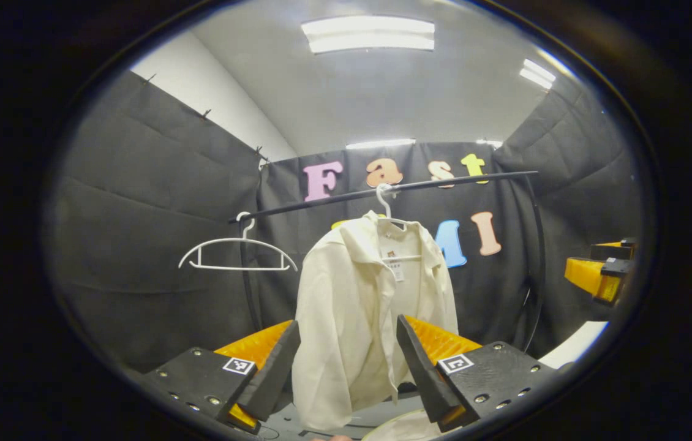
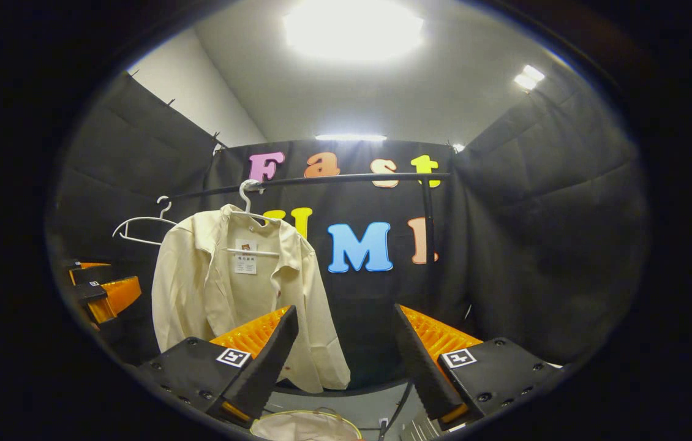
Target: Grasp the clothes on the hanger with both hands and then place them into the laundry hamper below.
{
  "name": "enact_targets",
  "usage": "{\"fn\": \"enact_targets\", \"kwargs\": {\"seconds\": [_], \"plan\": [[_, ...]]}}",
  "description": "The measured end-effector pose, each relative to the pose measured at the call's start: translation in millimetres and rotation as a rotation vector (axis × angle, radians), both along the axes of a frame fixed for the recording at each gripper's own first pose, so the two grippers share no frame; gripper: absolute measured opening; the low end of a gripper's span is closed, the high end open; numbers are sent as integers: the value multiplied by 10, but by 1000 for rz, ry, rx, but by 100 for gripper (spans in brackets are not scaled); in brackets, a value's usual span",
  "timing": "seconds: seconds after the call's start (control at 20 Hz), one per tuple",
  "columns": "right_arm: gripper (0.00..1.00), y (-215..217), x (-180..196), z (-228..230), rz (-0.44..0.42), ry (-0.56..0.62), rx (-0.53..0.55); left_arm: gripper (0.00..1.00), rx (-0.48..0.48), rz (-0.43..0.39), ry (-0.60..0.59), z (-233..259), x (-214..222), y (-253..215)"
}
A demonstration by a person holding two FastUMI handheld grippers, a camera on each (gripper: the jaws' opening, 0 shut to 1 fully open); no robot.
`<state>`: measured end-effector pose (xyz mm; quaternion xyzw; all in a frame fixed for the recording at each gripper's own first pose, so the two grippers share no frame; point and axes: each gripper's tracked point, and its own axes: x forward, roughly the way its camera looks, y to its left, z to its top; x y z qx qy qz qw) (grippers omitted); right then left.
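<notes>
A cream shirt (image 1: 352, 306) hangs on a white hanger (image 1: 386, 202) from a black rail (image 1: 383, 191). My left gripper (image 1: 349, 361) is open, its fingers framing the shirt's lower half from some way off, not touching it. In the right gripper view the same shirt (image 2: 242, 288) hangs left of centre, and my right gripper (image 2: 343, 358) is open, pointing at the bare wall to the shirt's right. The pale hamper rim (image 2: 306, 424) shows at the bottom, below the shirt. The other gripper shows at each view's edge: the right gripper (image 1: 600, 275) and the left gripper (image 2: 101, 291).
An empty white hanger (image 1: 237, 254) hangs on the rail to the left of the shirt. The rail's upright post (image 2: 428, 220) stands at the right. Black cloth walls close the booth on three sides. A white surface edge (image 1: 575, 346) lies at lower right.
</notes>
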<state>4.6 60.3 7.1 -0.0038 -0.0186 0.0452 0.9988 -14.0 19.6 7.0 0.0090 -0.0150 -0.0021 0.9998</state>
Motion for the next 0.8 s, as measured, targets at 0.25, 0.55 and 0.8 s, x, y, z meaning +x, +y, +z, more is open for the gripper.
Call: {"fn": "enact_targets", "kwargs": {"seconds": [0.25, 0.55, 0.8], "plan": [[97, 207, 530, 49, 96, -12, 27, 92, -6, 43, -3, 41, 296, -125], [97, 405, 1144, 29, 200, -6, 39, 93, 1, 95, 4, -12, 734, -301], [97, 601, 1574, -18, 281, 1, 46, 94, 8, 130, 14, -108, 1088, -457]]}}
